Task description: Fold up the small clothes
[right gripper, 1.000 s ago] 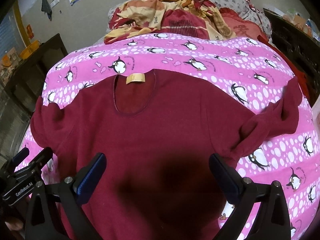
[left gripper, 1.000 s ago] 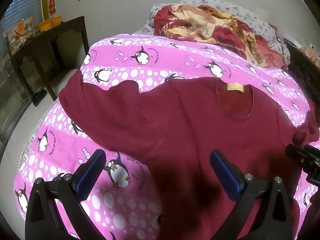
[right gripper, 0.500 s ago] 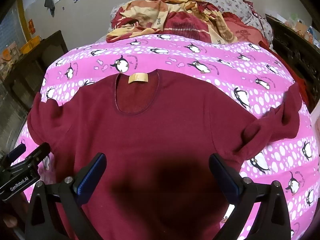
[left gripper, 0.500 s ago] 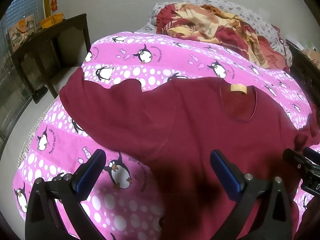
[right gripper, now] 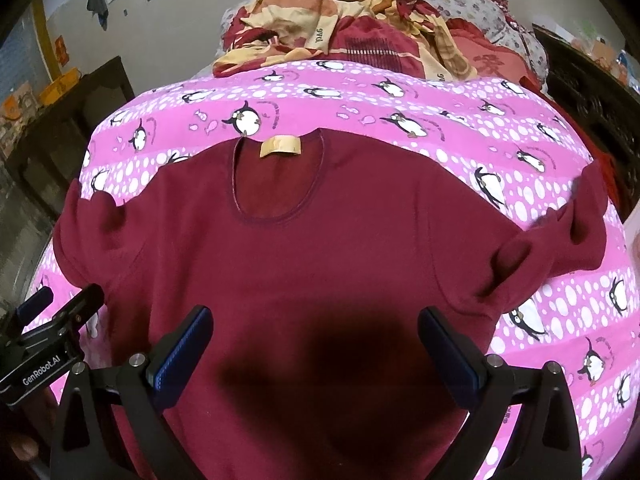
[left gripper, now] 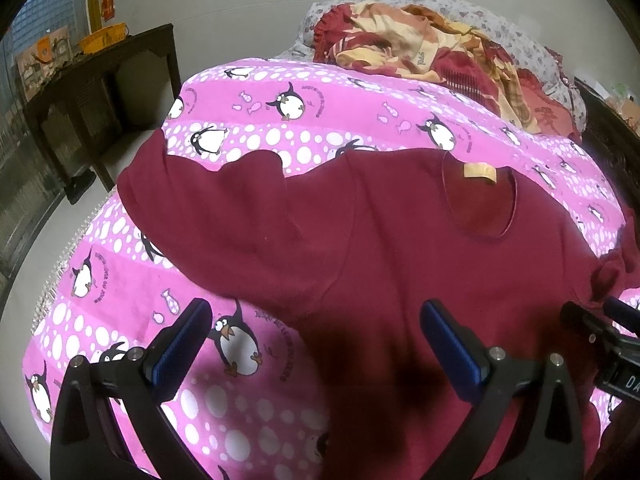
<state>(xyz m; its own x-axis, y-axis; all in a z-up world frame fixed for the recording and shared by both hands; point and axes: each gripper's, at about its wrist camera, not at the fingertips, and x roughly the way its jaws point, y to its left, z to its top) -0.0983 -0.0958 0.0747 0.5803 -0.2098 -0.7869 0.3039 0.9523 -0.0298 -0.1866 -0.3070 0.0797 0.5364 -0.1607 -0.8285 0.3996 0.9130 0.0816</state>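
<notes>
A dark red short-sleeved knit shirt [right gripper: 320, 240] lies spread front-up on a pink penguin-print bedsheet [right gripper: 460, 128], its hem cut off below both views and darkened by shadow. The left gripper [left gripper: 316, 344] and right gripper [right gripper: 316, 344] hover above it, jaws wide apart, holding nothing. The right sleeve [right gripper: 560, 240] is bunched and blurred.

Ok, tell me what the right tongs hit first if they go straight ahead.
Most likely the maroon shirt: the open right tongs point at its lower front, spread flat on the penguin bedcover. Depth is hard to judge here.
</notes>
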